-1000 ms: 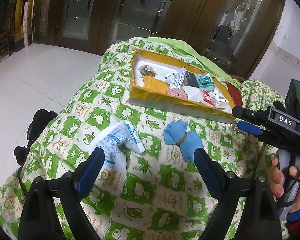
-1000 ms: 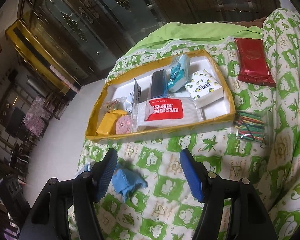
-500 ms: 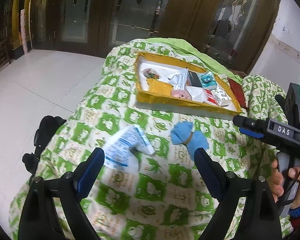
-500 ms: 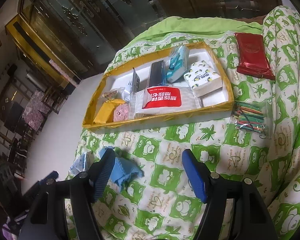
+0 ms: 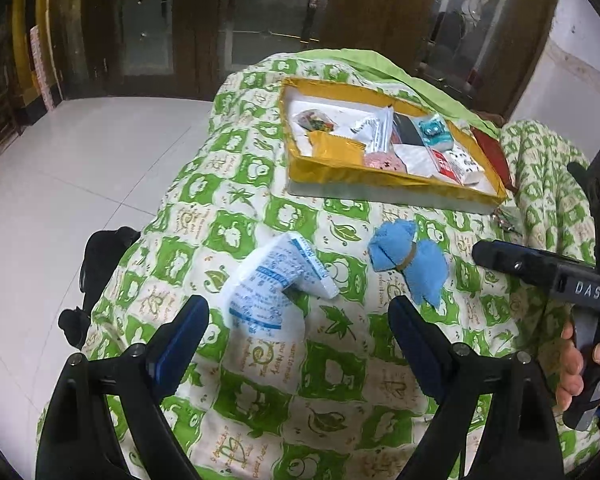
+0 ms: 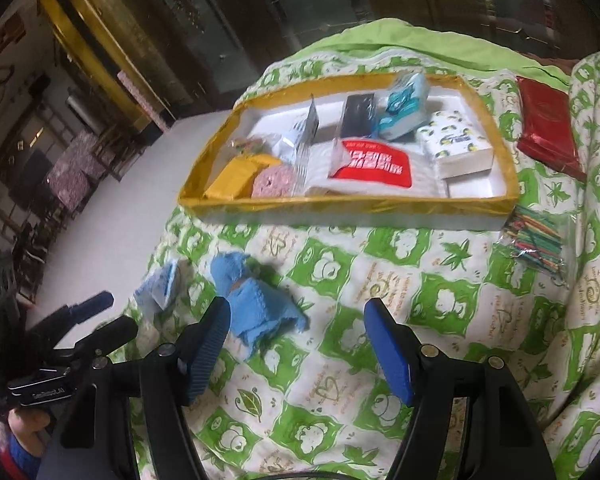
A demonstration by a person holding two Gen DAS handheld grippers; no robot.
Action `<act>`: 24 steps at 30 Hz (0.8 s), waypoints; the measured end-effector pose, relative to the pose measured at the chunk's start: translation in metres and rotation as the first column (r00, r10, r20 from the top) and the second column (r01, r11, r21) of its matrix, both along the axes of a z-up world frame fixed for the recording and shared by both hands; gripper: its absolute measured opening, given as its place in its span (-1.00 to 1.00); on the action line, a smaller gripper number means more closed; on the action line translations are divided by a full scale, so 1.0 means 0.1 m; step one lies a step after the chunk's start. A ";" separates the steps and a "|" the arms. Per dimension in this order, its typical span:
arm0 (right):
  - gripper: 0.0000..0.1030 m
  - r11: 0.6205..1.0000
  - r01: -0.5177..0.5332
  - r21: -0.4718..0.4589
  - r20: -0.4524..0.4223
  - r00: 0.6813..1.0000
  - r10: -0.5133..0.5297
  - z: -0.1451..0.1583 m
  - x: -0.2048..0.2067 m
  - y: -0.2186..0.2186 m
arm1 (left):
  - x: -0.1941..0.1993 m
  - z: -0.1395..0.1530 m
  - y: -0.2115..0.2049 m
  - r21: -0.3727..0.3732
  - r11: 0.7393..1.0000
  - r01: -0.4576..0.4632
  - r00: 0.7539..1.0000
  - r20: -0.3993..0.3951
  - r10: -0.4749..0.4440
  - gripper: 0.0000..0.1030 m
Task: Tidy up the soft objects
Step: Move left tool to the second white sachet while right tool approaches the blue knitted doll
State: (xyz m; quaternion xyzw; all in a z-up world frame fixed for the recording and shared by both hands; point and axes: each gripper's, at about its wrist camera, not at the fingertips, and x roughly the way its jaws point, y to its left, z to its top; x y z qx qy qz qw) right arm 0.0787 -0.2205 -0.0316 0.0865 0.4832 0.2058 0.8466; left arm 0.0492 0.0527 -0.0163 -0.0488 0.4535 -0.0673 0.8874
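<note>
A blue cloth (image 5: 408, 260) tied with a band lies on the green-patterned quilt; it also shows in the right wrist view (image 6: 256, 304). A white-and-blue soft packet (image 5: 276, 288) lies to its left, seen too in the right wrist view (image 6: 160, 288). A yellow-rimmed tray (image 5: 380, 180) behind them holds several packets and tissue packs; it shows in the right wrist view (image 6: 340, 204). My left gripper (image 5: 300, 340) is open and empty, just short of the packet. My right gripper (image 6: 296, 344) is open and empty, its left finger beside the blue cloth.
A red pouch (image 6: 548, 120) lies right of the tray. A clear bag of coloured sticks (image 6: 536, 240) lies by the tray's front right corner. The quilt drops off to a white tiled floor (image 5: 60, 200) on the left. Dark wooden doors stand behind.
Both grippers have drawn back and risen a little, so the cloth and packet sit farther ahead of the fingers. Nothing was grasped; the objects have not moved.
</note>
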 end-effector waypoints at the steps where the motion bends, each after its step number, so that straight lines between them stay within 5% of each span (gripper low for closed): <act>1: 0.43 1.000 -0.005 -0.005 -0.002 1.000 0.005 -0.01 0.00 0.02 | 0.02 -0.01 -0.01 0.002 1.000 0.002 1.000 -0.001 -0.002 0.76; 8: 0.43 0.999 -0.026 -0.038 -0.001 1.000 0.026 -0.08 -0.03 0.11 | 0.26 -0.19 0.08 -0.003 0.999 -0.050 0.996 -0.068 0.050 0.73; 13: 0.43 0.998 -0.032 -0.053 0.000 0.999 0.032 -0.11 0.00 0.17 | 0.33 -0.27 0.14 -0.051 0.997 -0.061 0.994 -0.099 0.055 0.44; 24: 0.43 0.982 -0.124 -0.145 -0.013 0.992 0.123 -0.27 0.13 0.56 | 0.34 -0.33 0.07 -0.042 0.998 -0.038 0.993 -0.115 0.033 0.22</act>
